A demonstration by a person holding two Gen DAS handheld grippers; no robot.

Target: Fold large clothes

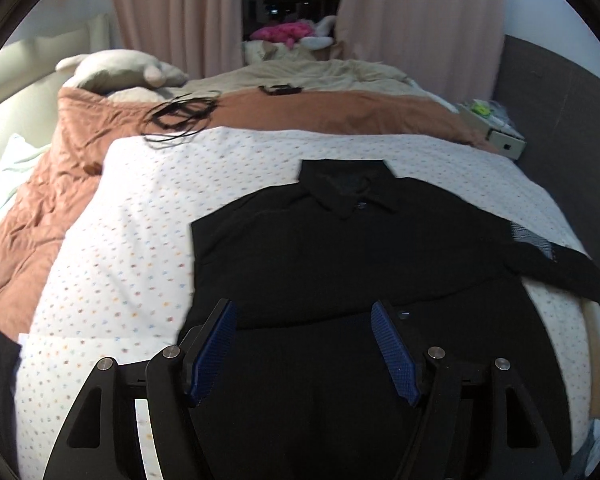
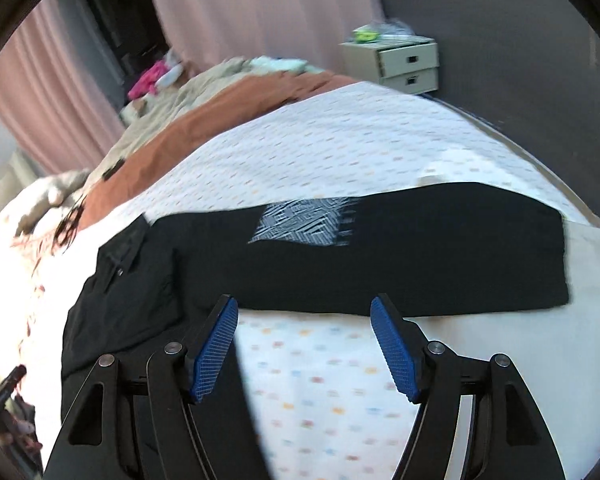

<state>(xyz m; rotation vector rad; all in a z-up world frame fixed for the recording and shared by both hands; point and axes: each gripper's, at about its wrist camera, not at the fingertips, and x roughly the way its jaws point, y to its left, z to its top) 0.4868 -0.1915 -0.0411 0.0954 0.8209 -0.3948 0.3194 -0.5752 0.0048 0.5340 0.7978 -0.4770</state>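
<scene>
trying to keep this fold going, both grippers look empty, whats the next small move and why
Probably bring the right hand-held gripper down onto the outstretched sleeve to fold it inward over the black shirt. Both it and the left hand-held gripper are open and hold nothing. The shirt's left side already shows a straight edge, while this sleeve lies spread across the dotted bedspread.

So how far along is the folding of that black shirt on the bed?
Partly done. The black shirt lies flat, collar up, on the dotted bedspread, its one side already folded in to a straight edge. Nothing is in hand: both jaws stand open and empty. Left: the patterned sleeve still stretches out, then the final folds.
</scene>
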